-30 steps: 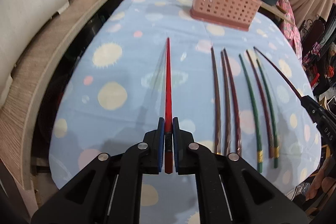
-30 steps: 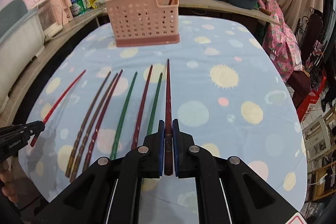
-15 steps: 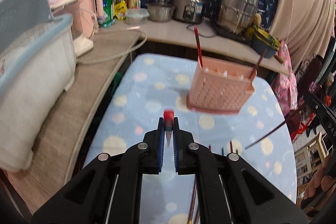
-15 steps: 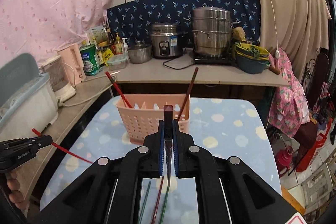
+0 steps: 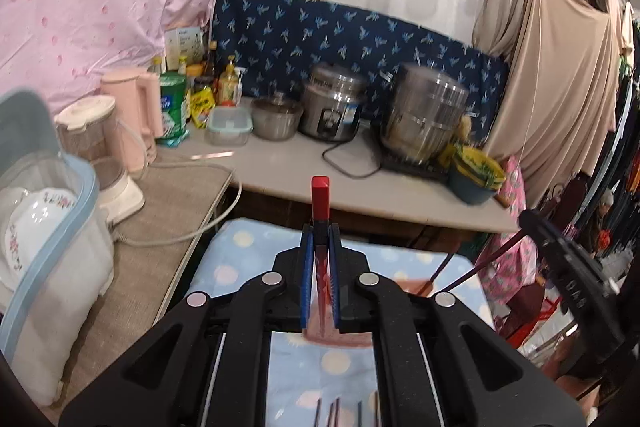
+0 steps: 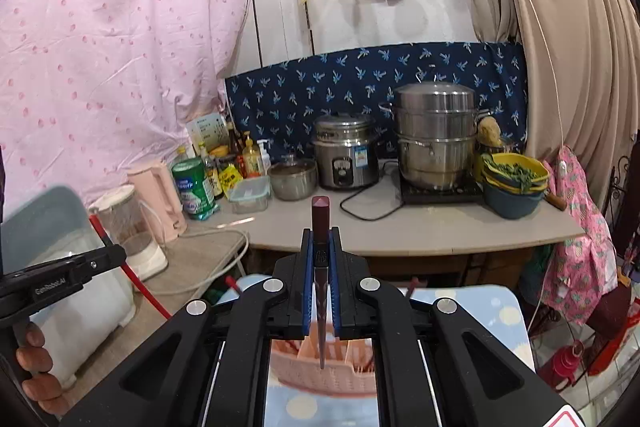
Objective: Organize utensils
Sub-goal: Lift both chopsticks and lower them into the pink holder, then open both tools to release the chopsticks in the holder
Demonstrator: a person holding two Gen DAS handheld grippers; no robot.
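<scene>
On the tabletop [image 6: 496, 311], below both grippers, stands the pink basket [image 6: 320, 375], holding a few chopsticks: in the right wrist view a red end [image 6: 231, 282] pokes up at its left side and a brown one [image 6: 412, 285] at its right, with more sticks seen dimly through its slotted wall. The left gripper [image 5: 320, 267] has its jaws clenched on a red chopstick [image 5: 320, 199], which stands almost upright between the blue pads, square top above the jaws and thin tip pointing down over the basket's left part. The right gripper [image 6: 321, 267] grips a dark maroon chopstick [image 6: 320, 219] the same way, its tip hanging just over the basket's middle slots; whether it touches the basket cannot be told. In the left wrist view, ends of the chopsticks [image 5: 336, 413] left on the tabletop show at the bottom edge. Half a second ago both grippers were farther from the basket, which stood whole ahead of them; now it lies under the jaws, mostly hidden, and both sticks are steeper.
</scene>
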